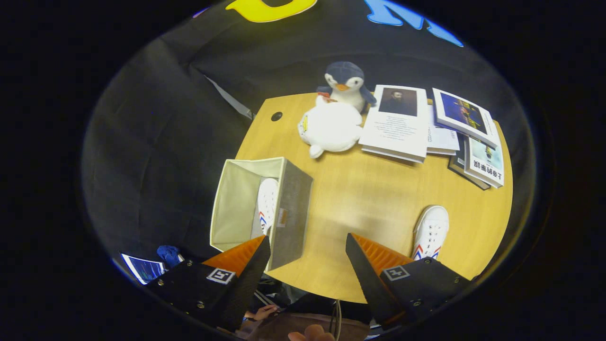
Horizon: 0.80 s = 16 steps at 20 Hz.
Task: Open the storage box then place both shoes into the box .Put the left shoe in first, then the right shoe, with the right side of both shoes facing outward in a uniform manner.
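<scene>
Shoe beside spread fingers

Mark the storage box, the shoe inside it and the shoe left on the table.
storage box [293, 213]: gripper view, on its grey outer side wall.
shoe in the box [267, 201]: gripper view, on its white upper.
shoe on the table [432, 229]: gripper view, on its laced top, beside the open gripper [307, 246].

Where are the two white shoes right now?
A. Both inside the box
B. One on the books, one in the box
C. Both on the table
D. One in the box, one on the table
D: one white shoe stands inside the open storage box, the other shoe lies on the table beside the open gripper, which holds nothing.
</scene>
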Tool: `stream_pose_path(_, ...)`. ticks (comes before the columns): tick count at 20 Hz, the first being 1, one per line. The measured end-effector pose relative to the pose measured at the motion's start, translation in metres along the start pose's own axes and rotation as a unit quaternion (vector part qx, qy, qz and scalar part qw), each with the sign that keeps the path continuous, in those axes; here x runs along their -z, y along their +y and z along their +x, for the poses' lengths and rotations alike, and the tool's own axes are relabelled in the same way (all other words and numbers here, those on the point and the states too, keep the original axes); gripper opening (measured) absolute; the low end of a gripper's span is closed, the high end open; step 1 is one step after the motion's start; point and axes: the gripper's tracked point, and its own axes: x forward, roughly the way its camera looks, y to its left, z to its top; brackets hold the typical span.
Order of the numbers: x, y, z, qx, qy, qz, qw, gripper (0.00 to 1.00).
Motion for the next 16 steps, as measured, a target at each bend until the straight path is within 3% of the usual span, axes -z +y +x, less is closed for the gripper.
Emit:
stream_pose_path(4, 0.011, -0.029, -0.010, -0.003, -0.001, 0.032, 0.999, 0.98)
stream_pose_path(10, 0.033, -0.093, -0.011, 0.037, -0.003, 0.063, 0.997, 0.97)
stream_pose_path(16, 0.057, -0.135, -0.012, 0.046, 0.010, 0.104, 0.993, 0.97)
